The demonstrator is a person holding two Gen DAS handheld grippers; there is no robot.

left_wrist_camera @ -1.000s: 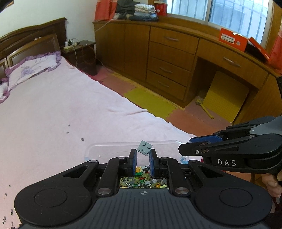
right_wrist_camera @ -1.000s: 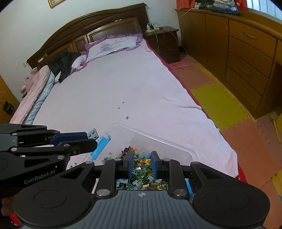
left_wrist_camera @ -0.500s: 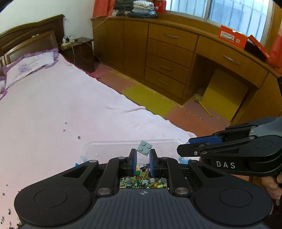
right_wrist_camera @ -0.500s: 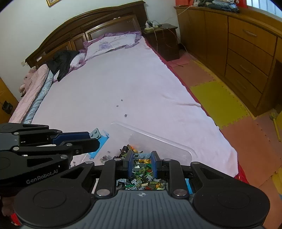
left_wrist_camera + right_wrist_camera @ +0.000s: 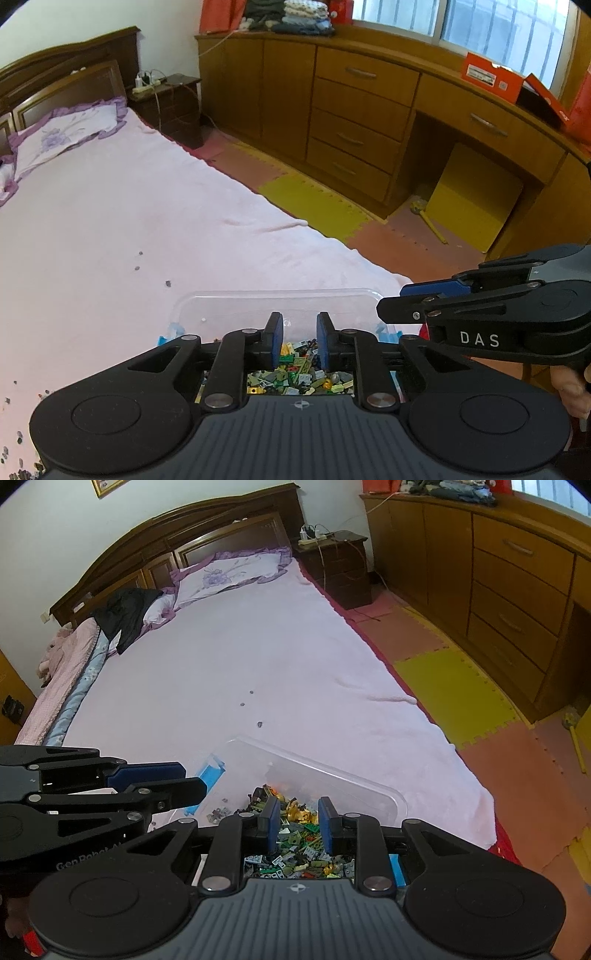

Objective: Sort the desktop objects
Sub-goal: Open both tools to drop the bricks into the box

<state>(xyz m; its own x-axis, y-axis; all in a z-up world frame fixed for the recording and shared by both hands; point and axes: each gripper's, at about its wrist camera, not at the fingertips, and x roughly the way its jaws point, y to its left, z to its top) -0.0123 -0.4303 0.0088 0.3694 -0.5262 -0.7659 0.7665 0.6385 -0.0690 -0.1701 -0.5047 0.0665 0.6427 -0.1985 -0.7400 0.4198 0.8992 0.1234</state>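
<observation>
A clear plastic bin (image 5: 277,293) (image 5: 332,771) lies on the pink bed sheet, holding a pile of small mixed bricks (image 5: 299,380) (image 5: 295,860). My left gripper (image 5: 299,321) hovers over the bin. Its jaws are opening and nothing is between the blue pads. My right gripper (image 5: 297,806) hangs over the same pile. Its jaws are opening slightly, also with nothing between them. Each gripper shows in the other's view: the right gripper (image 5: 391,302) at the bin's right end, the left gripper (image 5: 192,779) at its left end.
A few loose bits (image 5: 251,703) lie on the sheet beyond the bin, and more bits (image 5: 14,439) are scattered at the near left. A blue bin latch (image 5: 210,773) sticks out. Wooden drawers (image 5: 354,110) and foam floor mats (image 5: 450,686) lie to the right of the bed.
The grey plate brick held in my left jaws is gone from between them and they have spread. The small blue-grey brick between my right jaws is gone too. Neither hand has shifted.
</observation>
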